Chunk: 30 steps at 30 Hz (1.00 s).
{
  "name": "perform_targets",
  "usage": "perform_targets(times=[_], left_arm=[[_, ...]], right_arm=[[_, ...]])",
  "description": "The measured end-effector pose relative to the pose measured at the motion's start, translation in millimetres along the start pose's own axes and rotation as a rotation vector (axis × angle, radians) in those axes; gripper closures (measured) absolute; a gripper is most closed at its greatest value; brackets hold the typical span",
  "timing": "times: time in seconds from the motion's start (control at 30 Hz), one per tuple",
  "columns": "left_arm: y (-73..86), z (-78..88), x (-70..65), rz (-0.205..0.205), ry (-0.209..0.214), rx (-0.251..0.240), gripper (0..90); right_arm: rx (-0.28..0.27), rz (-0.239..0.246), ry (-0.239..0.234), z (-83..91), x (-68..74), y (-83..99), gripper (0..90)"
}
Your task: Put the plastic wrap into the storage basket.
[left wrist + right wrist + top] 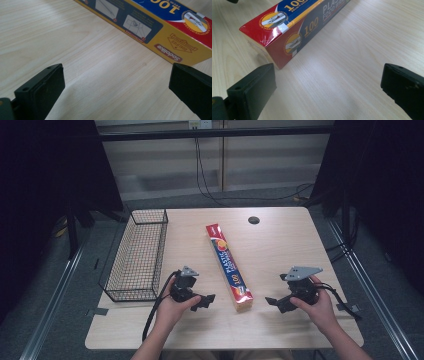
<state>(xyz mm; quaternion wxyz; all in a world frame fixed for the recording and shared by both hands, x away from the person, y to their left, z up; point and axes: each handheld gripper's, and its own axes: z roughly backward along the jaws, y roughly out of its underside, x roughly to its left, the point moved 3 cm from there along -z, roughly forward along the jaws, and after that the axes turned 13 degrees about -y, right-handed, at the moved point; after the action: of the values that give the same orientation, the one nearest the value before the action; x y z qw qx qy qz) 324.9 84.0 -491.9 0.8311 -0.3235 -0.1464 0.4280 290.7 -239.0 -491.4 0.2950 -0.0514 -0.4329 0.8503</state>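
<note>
Both our left claw [207, 300] and right claw [272, 302] are wide open, flanking the cling film box [228, 266] mid-table toward the near edge, so grabbing one end probably just spins it away.

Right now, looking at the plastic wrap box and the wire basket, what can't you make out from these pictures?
- Far end of the plastic wrap box: cut off by the top edge in the left gripper view and the right gripper view.
- Small print on the box: too small in the high view, blurred in the gripper views.
- Wire basket floor: the dark mesh in the high view is too fine to tell whether something small lies inside.
- Dark round spot on the table: too small to tell hole or cap.
</note>
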Motion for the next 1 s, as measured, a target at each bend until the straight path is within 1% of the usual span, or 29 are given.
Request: perform_targets(times=[0.07, 0.13, 0.2, 0.23, 0.27, 0.37, 0.4, 0.43, 0.47, 0.5, 0.53, 0.57, 0.6, 0.63, 0.73, 0.77, 0.8, 0.83, 0.87, 0.9, 0.97, 1.0], left_arm=[[-2.2, -0.2, -0.9, -0.007, 0.0, 0.003, 0.2], [-7.4, 0.5, -4.2, 0.005, -0.002, 0.012, 0.2], [-13.1, 1.5, -8.8, 0.012, -0.001, -0.01, 0.2], [-18.0, 1.3, -12.0, 0.011, 0.007, -0.008, 0.2], [-18.0, 1.3, -12.0, 0.011, 0.007, -0.008, 0.3], [-28.6, -0.1, -14.7, 0.025, -0.014, -0.015, 0.3], [-33.7, -0.4, -15.5, 0.028, -0.013, -0.023, 0.8], [-39.9, -1.4, -17.6, 0.052, -0.013, -0.037, 0.8], [-44.5, -2.8, -18.5, 0.07, -0.021, -0.037, 0.8], [-47.7, -4.2, -18.5, 0.07, -0.024, -0.037, 0.8], [-51.9, -7.1, -20.0, 0.093, -0.028, -0.041, 1.0], [-55.8, -9.8, -19.5, 0.092, -0.037, -0.036, 1.4], [-60.6, -13.6, -19.9, 0.101, -0.044, -0.022, 2.1], [-64.5, -16.7, -20.3, 0.116, -0.044, -0.019, 2.5], [-75.7, -24.9, -22.2, 0.124, -0.055, -0.012, 2.6], [-83.1, -30.6, -23.9, 0.133, -0.057, -0.006, 2.7], [-83.1, -30.6, -23.9, 0.133, -0.057, -0.006, 2.7], [-87.2, -36.4, -25.6, 0.148, -0.069, 0.0, 2.7], [-87.2, -36.4, -25.6, 0.148, -0.069, 0.0, 2.7], [-89.0, -39.7, -26.0, 0.158, -0.059, 0.009, 2.7], [-92.6, -46.0, -26.2, 0.184, -0.078, 0.007, 2.7], [-94.5, -49.4, -25.9, 0.189, -0.074, 0.021, 3.1]], right_arm=[[-0.004, 0.001, -0.009, -0.4, -0.5, -0.1, 0.0], [0.002, 0.001, 0.001, -1.0, -0.8, 0.4, 0.0], [0.002, 0.001, -0.006, -1.8, -0.7, 0.3, 0.0], [-0.006, 0.0, -0.002, -1.3, -0.2, -1.1, 0.0], [-0.006, 0.0, -0.002, -1.3, -0.2, -1.1, 0.0], [-0.014, 0.0, -0.005, -1.2, 0.1, -3.4, 0.0], [-0.016, 0.007, -0.008, -2.8, -0.1, -5.1, 0.0], [-0.016, 0.007, -0.008, -2.8, -0.1, -5.1, 0.0], [-0.01, 0.011, -0.011, -3.9, -0.4, -5.9, 0.0], [-0.01, 0.011, -0.011, -3.9, -0.4, -5.9, 0.0], [-0.01, 0.013, -0.011, -4.0, -0.4, -5.8, 0.0], [-0.007, 0.012, -0.009, -3.5, 0.0, -5.5, 0.0], [-0.003, 0.013, -0.004, -2.6, 0.4, -5.3, 0.0], [-0.005, 0.011, -0.012, -2.1, 0.7, -5.1, 0.0], [-0.013, 0.013, -0.01, -0.8, 0.9, -5.3, 0.0], [-0.013, 0.014, -0.006, -0.5, 1.5, -4.9, 0.0], [-0.013, 0.014, -0.006, -0.5, 1.5, -4.9, 0.0], [-0.014, 0.009, -0.01, -0.1, 2.3, -5.0, 0.1], [-0.014, 0.009, -0.01, -0.1, 2.3, -5.0, 0.1], [-0.014, 0.009, -0.008, 0.0, 2.4, -5.1, 0.0], [-0.016, 0.01, -0.007, -0.2, 2.0, -5.2, 0.1], [-0.015, 0.012, -0.009, -0.6, 2.1, -5.0, 0.0]])
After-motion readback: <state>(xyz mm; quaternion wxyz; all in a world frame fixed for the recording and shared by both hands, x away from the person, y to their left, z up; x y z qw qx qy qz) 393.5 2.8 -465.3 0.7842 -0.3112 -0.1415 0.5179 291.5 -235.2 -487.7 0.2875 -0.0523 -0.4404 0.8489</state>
